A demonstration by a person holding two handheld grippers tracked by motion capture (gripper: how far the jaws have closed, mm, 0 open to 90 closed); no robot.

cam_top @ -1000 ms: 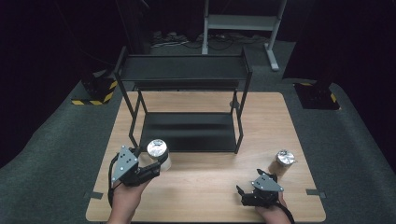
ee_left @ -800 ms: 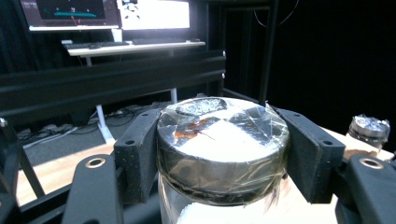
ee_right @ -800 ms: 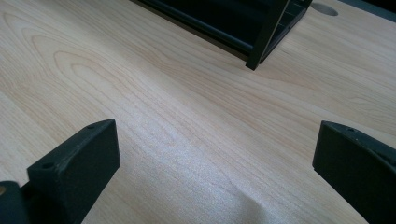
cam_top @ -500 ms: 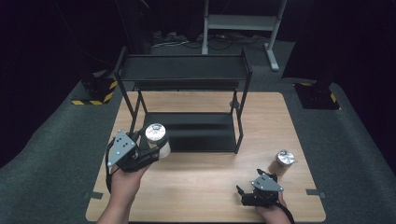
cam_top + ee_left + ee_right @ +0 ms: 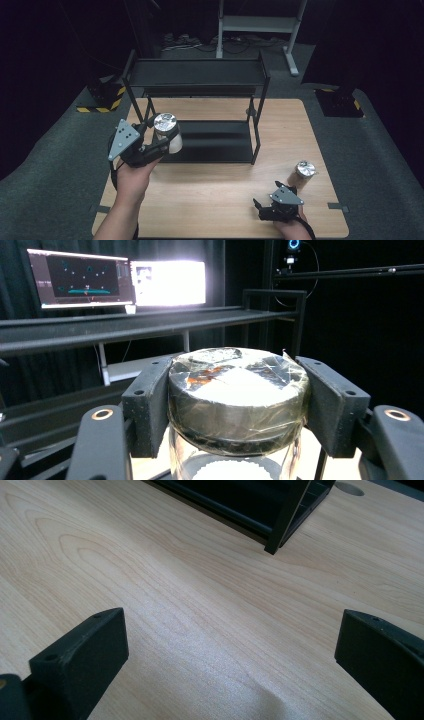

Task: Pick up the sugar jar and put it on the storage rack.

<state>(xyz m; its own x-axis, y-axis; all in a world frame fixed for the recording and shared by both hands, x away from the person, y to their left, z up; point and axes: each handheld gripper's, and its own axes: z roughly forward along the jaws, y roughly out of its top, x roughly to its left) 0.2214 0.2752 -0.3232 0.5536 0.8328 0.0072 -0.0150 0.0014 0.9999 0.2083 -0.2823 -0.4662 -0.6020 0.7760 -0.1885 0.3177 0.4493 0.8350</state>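
Observation:
My left gripper (image 5: pixel 162 137) is shut on a clear glass jar (image 5: pixel 167 131) with a silvery lid, held in the air at the left front of a black two-tier rack (image 5: pixel 200 80). In the left gripper view the jar's lid (image 5: pixel 237 387) sits clamped between both black pads, with white powder showing in the glass below. My right gripper (image 5: pixel 260 209) rests low near the table's front edge, open, with bare wood between its jaws (image 5: pixel 230 645). A second jar (image 5: pixel 302 173) with brownish contents stands on the table just behind and right of it.
The rack's lower shelf (image 5: pixel 215 142) and upper shelf (image 5: pixel 195 74) are bare. A rack leg (image 5: pixel 287 517) shows ahead in the right gripper view. The wooden table (image 5: pixel 210 195) stands on grey carpet. Two lit monitors (image 5: pixel 120 277) sit beyond the rack.
My left gripper has lifted the jar off the table and carried it up and back toward the rack's left front post. The right gripper and the second jar have stayed put.

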